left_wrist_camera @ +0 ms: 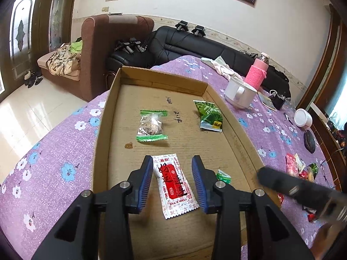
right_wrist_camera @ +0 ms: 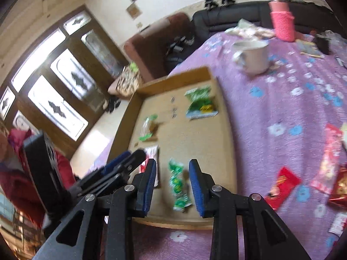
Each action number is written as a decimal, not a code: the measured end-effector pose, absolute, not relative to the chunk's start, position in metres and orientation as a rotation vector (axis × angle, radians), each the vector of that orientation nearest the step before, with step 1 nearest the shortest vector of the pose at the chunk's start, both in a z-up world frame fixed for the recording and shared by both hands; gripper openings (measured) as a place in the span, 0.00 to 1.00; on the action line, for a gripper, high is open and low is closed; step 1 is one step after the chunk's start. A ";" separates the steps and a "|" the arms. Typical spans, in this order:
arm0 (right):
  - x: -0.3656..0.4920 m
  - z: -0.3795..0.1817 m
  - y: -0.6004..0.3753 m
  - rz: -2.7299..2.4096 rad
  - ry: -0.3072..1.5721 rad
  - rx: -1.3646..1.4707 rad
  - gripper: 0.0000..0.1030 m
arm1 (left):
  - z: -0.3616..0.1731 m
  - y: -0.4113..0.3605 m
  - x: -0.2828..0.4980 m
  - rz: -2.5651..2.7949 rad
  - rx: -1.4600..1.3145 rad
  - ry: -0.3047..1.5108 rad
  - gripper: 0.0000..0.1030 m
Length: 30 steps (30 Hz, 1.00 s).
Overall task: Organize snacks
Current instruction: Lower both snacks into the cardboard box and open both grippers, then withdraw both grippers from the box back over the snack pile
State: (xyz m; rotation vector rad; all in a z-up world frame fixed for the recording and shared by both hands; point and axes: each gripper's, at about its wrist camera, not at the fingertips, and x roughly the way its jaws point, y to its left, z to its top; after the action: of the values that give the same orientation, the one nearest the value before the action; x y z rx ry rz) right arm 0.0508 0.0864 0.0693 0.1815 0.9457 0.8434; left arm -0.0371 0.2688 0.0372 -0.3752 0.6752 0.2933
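Near end of my box (left_wrist_camera: 104,117): both grippers.
Left gripper (left_wrist_camera: 172,169): fingers apart, white-and-red packet (left_wrist_camera: 173,184) lying between.
Right gripper (right_wrist_camera: 172,171): fingers apart around green candy (right_wrist_camera: 177,184).

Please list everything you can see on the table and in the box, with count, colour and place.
Shallow cardboard box: one, brown, on the purple flowered tablecloth.
White-and-red snack packet: one, in the box, between the left fingers, untouched.
Small green candy: one, in the box, between the right fingers, untouched.
Clear green-edged packet: one, mid box.
Green leaf-print packet: one, far right in the box.
Red snack packets: several, on the cloth right of the box.
White mug: one, beyond the box.
Pink-sleeved bottle: one, behind the mug.
Left gripper: open.
Right gripper: open.
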 end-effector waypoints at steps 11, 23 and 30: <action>0.098 0.037 0.037 0.579 1.068 0.212 0.33 | 0.048 0.259 -0.042 0.285 -0.326 0.620 0.37; 0.052 0.023 0.023 0.570 1.057 -0.187 0.33 | 0.052 0.257 -0.047 0.272 -0.327 0.588 0.38; 0.045 0.048 -0.078 0.539 0.947 0.013 0.32 | 0.064 0.218 -0.053 0.166 -0.219 0.557 0.37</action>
State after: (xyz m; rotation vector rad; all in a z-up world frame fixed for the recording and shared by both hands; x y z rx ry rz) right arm 0.0446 -0.0781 0.0481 0.0132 0.9469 0.5386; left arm -0.0526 0.2177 0.0643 -0.2192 0.5567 0.1663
